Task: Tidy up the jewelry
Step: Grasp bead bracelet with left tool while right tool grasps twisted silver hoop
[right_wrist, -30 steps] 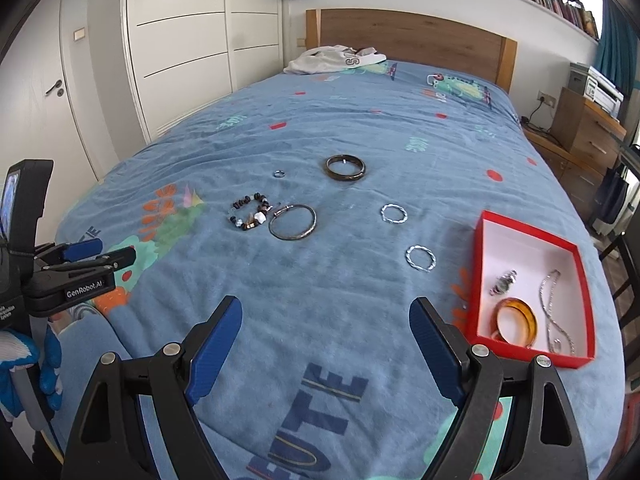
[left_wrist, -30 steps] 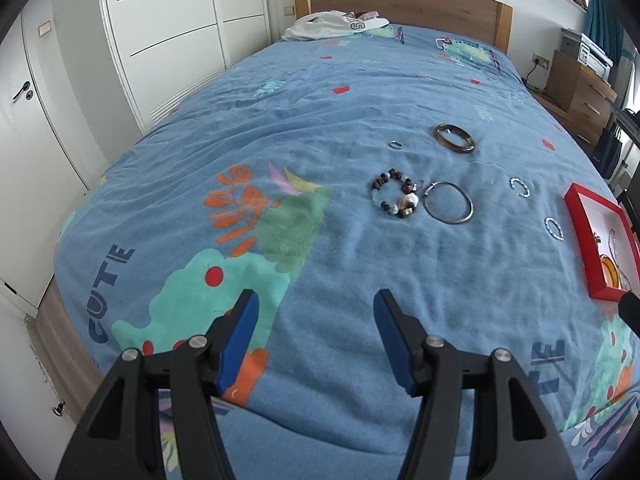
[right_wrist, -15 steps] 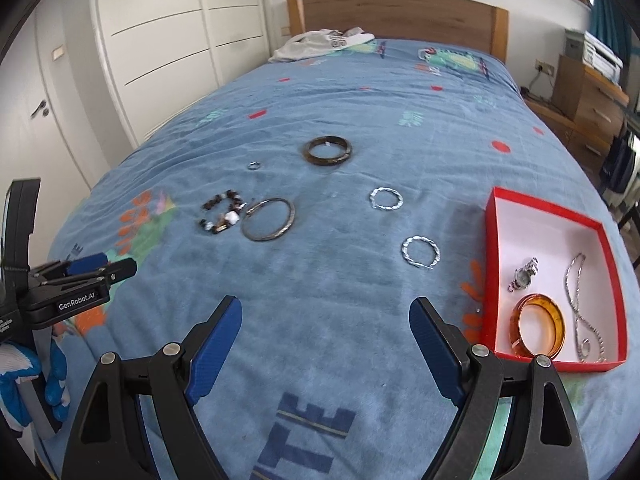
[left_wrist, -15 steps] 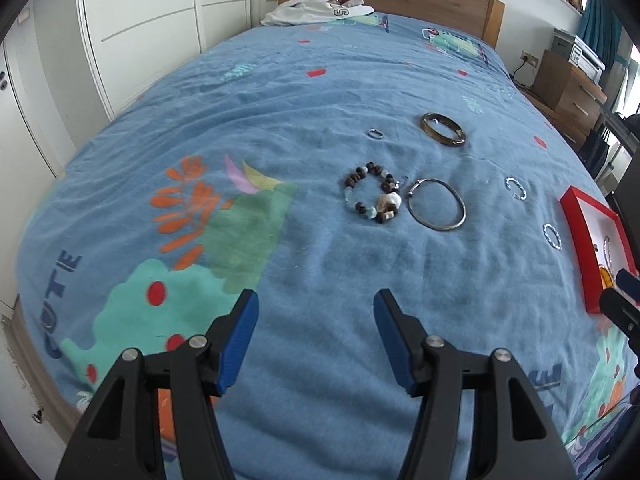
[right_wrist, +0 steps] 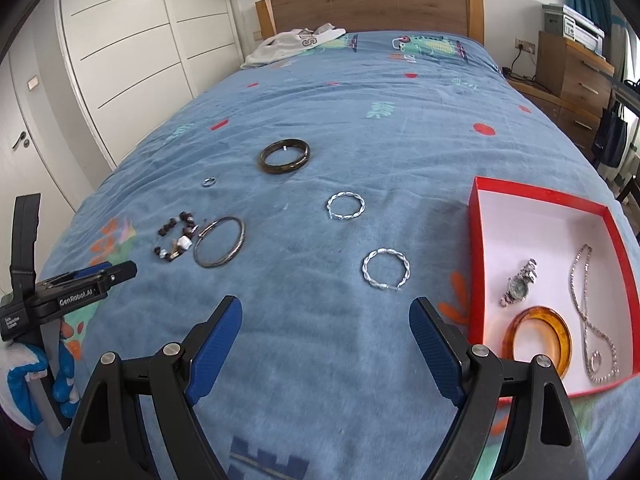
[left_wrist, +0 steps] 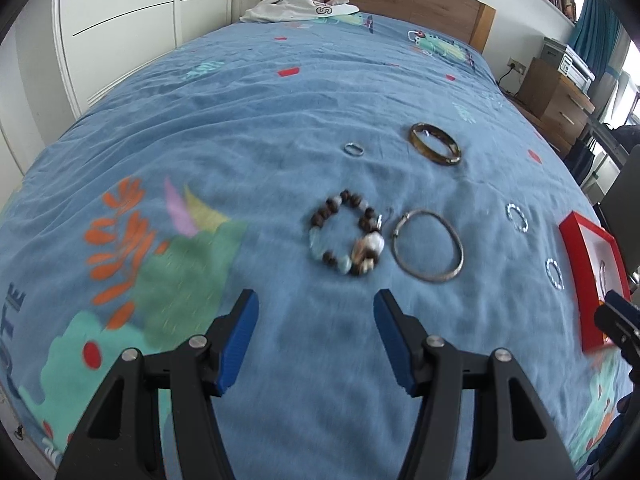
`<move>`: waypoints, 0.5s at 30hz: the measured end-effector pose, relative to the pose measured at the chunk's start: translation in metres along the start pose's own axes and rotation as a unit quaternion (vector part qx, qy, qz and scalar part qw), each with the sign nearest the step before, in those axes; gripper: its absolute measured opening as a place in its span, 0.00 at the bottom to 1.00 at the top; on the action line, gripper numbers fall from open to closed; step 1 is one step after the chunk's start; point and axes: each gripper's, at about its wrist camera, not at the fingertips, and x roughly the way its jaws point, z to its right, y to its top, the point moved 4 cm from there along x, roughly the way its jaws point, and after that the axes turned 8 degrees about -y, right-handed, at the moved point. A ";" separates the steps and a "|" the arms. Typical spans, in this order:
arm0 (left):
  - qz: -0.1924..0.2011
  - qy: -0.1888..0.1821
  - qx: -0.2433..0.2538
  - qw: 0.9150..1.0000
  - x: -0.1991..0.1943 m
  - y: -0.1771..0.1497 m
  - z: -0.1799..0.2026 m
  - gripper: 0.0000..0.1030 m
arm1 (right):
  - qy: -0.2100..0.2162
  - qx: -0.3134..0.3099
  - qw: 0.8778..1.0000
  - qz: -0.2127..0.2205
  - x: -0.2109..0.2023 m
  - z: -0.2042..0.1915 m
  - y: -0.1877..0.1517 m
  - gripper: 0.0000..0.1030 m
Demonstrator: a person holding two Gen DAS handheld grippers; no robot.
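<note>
Left wrist view: left gripper (left_wrist: 316,312) hovering released, beaded bracelet (left_wrist: 347,237) lying at 12 o'clock. Right gripper (right_wrist: 326,322) gaping wide, twisted silver hoop (right_wrist: 386,270) sitting at 1 o'clock, red box (right_wrist: 548,272) at 2.

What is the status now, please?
Left tool and right tool open, empty. Six pieces loose on bedspread; red box holds three. Nothing in the way.

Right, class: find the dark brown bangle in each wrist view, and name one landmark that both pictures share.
Left wrist view: the dark brown bangle lies right of centre in the upper half, beyond the thin silver bangle.
Right wrist view: the bangle lies left of centre, above the middle, with a small ring to its lower left.
Shared landmark: the beaded bracelet beside the thin silver bangle.
</note>
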 end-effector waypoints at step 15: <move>-0.022 -0.020 0.014 0.999 0.050 0.011 0.006 0.56 | -0.016 0.004 0.999 -0.035 0.047 0.014 0.012 0.82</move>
